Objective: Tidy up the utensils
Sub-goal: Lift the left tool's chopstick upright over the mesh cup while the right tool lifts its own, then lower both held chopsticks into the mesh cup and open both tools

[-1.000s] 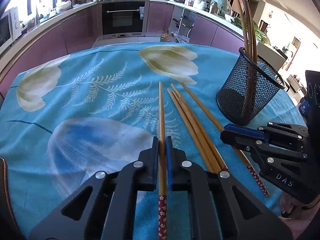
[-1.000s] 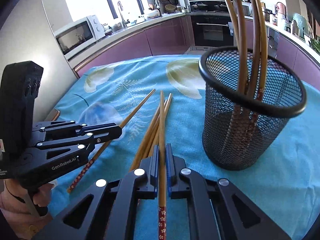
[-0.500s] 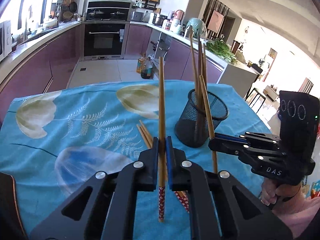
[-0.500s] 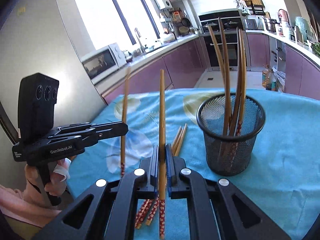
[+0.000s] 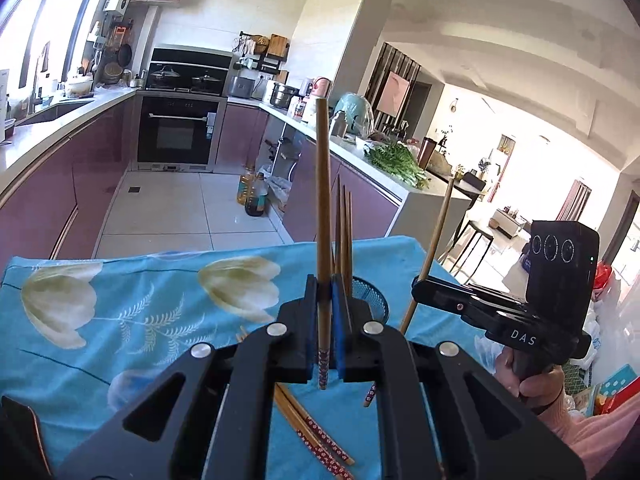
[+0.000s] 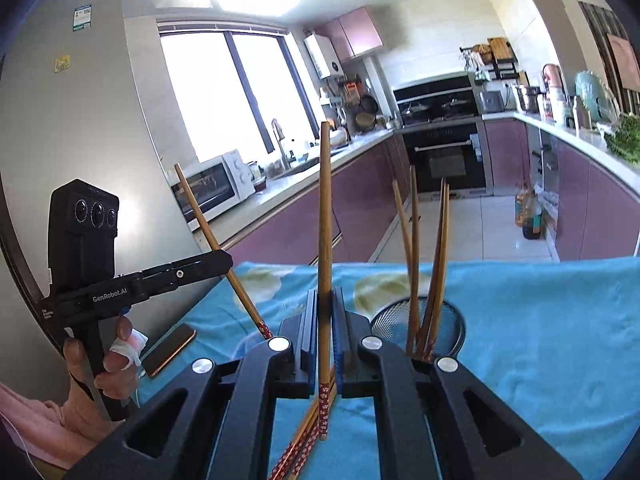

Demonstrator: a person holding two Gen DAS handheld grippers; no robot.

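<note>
My left gripper (image 5: pixel 323 300) is shut on a wooden chopstick (image 5: pixel 322 200) and holds it upright above the table. My right gripper (image 6: pixel 324 312) is shut on another chopstick (image 6: pixel 325 208), also upright. Each gripper shows in the other's view: the right one (image 5: pixel 418 282) with its chopstick (image 5: pixel 436 240), the left one (image 6: pixel 226 258) with its chopstick (image 6: pixel 208 232). The black mesh holder (image 6: pixel 456 328) stands just beyond and right of my right gripper, with several chopsticks (image 6: pixel 414 260) in it. In the left view the holder (image 5: pixel 374 300) is partly hidden behind my fingers. A few chopsticks (image 5: pixel 316 436) lie on the cloth below.
A blue floral cloth (image 5: pixel 120 312) covers the table. A phone (image 6: pixel 168 350) lies near the table's left edge. Purple kitchen cabinets and an oven (image 5: pixel 180 132) stand beyond the table.
Both grippers have lifted further from the table and tilted up, each still gripping its chopstick. The holder now sits lower and closer in both views.
</note>
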